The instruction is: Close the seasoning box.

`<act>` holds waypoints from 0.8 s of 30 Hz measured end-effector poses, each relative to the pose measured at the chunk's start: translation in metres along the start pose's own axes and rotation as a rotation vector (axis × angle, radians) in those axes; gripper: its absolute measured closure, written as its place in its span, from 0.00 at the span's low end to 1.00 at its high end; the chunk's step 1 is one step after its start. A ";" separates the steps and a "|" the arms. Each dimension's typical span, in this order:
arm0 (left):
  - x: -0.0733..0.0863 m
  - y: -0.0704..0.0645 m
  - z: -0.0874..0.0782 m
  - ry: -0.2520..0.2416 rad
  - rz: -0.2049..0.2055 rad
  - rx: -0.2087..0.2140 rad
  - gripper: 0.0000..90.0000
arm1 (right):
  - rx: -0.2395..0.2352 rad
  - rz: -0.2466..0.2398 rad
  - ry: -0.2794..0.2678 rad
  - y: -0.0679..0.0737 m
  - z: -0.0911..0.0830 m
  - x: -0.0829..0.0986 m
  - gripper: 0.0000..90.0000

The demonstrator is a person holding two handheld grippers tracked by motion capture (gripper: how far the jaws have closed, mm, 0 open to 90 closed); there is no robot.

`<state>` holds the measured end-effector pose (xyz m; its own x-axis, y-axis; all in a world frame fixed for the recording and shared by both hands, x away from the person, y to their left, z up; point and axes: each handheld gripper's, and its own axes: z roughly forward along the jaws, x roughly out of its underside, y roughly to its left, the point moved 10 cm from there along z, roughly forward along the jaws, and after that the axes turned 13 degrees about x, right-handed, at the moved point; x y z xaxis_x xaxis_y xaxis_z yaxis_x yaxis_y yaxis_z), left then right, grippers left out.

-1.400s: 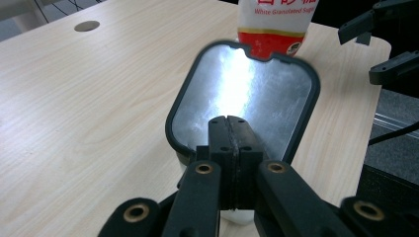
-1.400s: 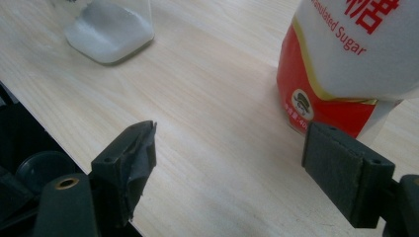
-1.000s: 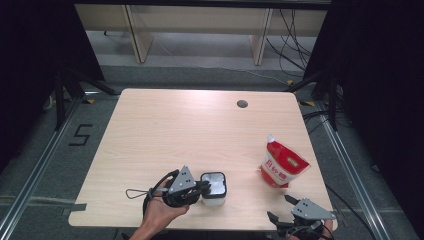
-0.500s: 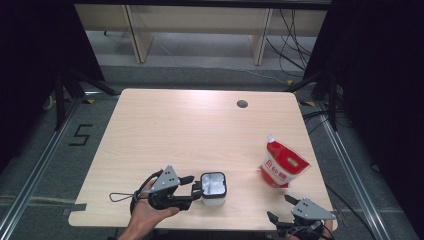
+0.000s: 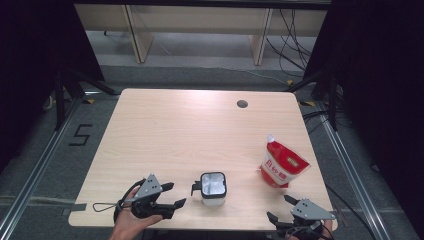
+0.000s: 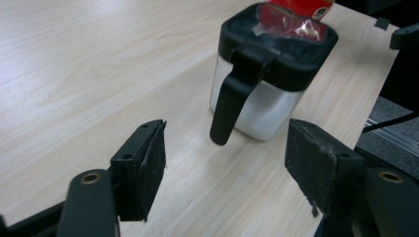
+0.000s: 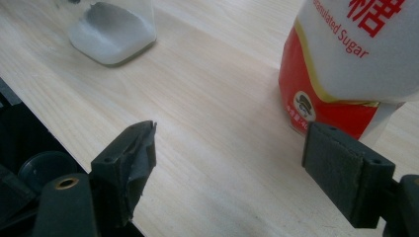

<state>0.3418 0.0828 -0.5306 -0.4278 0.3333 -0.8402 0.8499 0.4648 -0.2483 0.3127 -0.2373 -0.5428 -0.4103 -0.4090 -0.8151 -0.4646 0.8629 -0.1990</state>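
high view: fixed above the near edge, looking forward and down over the whole desk (image 5: pixel 200 130) | left gripper view: low, close to the jar (image 6: pixel 269 74) | right gripper view: low, facing the sugar bag (image 7: pixel 356 54) | shared: jar, bag

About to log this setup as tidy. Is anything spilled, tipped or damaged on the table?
Nothing spilled or tipped. The sugar bag stands with its top corner cut open, and the jar sits upright. Only the right gripper looks worn: one pad's edge is ragged.
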 end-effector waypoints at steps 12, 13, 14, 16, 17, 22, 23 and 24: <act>0.031 0.007 -0.006 0.064 -0.016 -0.050 0.23 | -0.004 0.005 0.001 0.002 0.001 0.000 0.24; 0.033 0.006 -0.006 0.064 -0.024 -0.046 0.23 | -0.005 0.003 0.010 0.002 0.001 0.000 0.24; 0.035 0.005 -0.007 0.068 -0.017 -0.048 0.23 | -0.006 0.010 0.018 0.003 0.001 0.001 0.24; 0.039 0.006 -0.009 0.094 -0.010 -0.053 0.22 | -0.005 0.002 0.011 0.004 0.001 0.000 0.24; 0.037 0.003 -0.008 0.074 -0.022 -0.043 0.22 | -0.016 -0.002 0.020 0.005 0.001 0.001 0.24; 0.043 0.003 -0.010 0.097 -0.009 -0.056 0.19 | -0.040 0.003 0.031 0.007 0.001 0.003 0.23; 0.042 0.001 -0.008 0.084 -0.019 -0.045 0.19 | -0.024 0.003 0.031 0.005 0.001 0.003 0.23; 0.042 0.000 -0.007 0.077 -0.028 -0.048 0.19 | -0.025 0.001 0.034 0.005 0.001 0.004 0.23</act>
<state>0.3217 0.1029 -0.5623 -0.4749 0.3809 -0.7933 0.8225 0.5127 -0.2462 0.3099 -0.2337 -0.5475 -0.4368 -0.4186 -0.7963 -0.4838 0.8555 -0.1843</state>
